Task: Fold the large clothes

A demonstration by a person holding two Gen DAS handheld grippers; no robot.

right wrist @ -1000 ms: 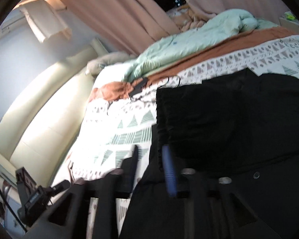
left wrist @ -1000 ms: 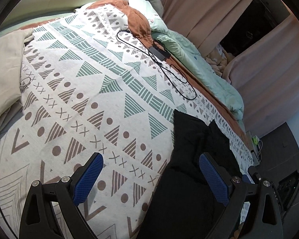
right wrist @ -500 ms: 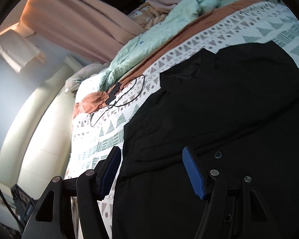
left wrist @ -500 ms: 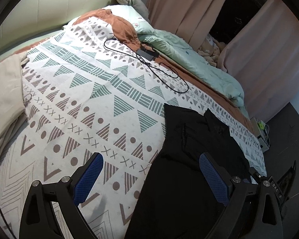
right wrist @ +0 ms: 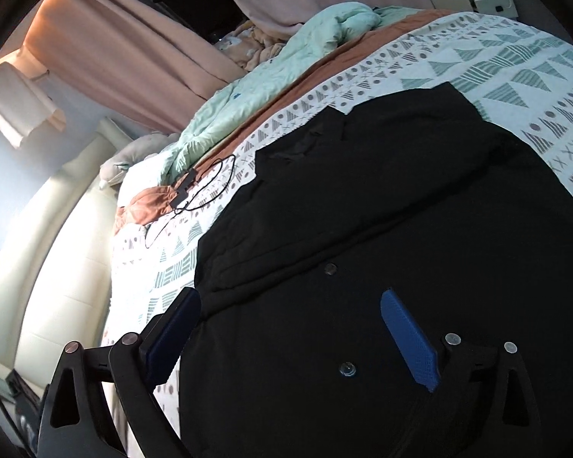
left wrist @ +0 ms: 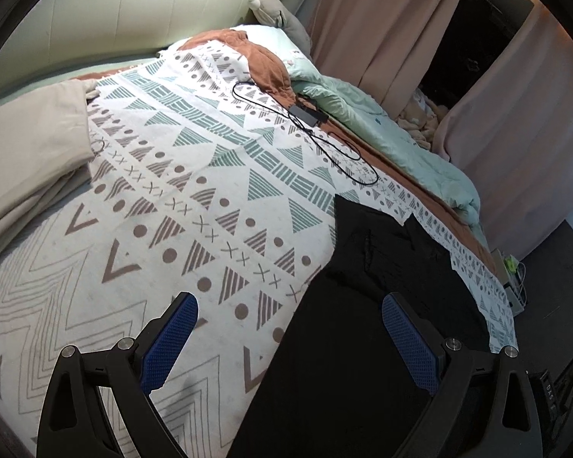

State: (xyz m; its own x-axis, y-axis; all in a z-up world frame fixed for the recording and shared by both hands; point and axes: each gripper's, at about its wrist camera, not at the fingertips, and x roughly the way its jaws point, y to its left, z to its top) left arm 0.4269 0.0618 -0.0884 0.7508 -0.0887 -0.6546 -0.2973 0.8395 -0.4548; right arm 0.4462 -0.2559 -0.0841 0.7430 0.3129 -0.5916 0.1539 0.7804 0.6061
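Bed [left wrist: 210,198] with patterned cover, cream padded headboard [left wrist: 133,11], pink curtains [left wrist: 382,26], dark floor [left wrist: 554,252].

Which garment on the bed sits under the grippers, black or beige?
The black garment: both open grippers, left and right, hover over it. The beige garment lies far left.

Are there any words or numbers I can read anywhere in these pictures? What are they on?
There is almost nothing to read.
"DAS": roughly what the small white letters look like on the dark device at the lower right edge of the left wrist view; too small and tilted to be sure.
The black garment, the patterned bedspread and the black adapter with its cable show no readable text.
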